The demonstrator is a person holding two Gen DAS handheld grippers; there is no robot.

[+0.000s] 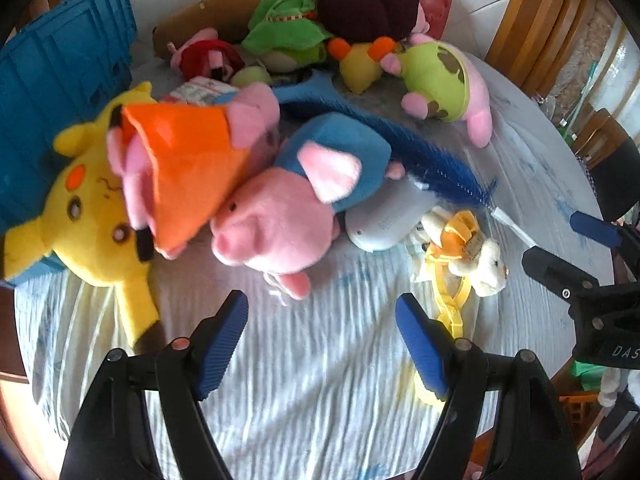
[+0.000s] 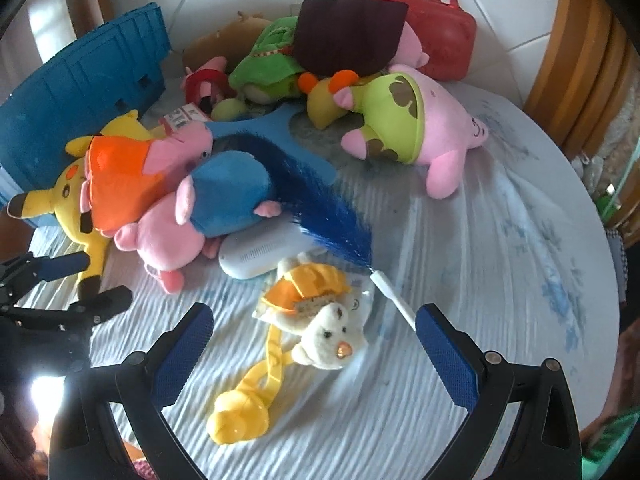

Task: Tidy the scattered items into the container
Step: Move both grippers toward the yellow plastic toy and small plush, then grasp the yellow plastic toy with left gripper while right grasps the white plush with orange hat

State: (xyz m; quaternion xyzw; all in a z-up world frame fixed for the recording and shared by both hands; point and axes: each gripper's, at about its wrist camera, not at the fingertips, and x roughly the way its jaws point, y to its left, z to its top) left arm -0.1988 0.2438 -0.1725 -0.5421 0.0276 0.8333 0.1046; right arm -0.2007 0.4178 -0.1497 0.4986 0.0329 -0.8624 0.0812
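Note:
Plush toys lie scattered on a round table (image 1: 304, 380) under a pale striped cover. My left gripper (image 1: 322, 312) is open just short of a pink pig in a blue top (image 1: 276, 224), with nothing between its fingers. Beside that pig lie a pig in an orange dress (image 1: 188, 176) and a yellow plush (image 1: 92, 216). My right gripper (image 2: 314, 320) is open around a small white bear in yellow (image 2: 328, 340), not touching it. The blue crate (image 1: 52, 80) stands at the far left. A blue feather duster (image 2: 320, 204) and a white device (image 2: 264, 252) lie mid-table.
At the back lie a green plush (image 1: 288, 28), a dark maroon cloth (image 1: 368, 0), a red bag (image 2: 440, 36) and a pink plush in a lime shell (image 1: 444, 80). Wooden chairs (image 1: 536, 20) stand at the right. The table (image 2: 500, 240) shows bare cover at right.

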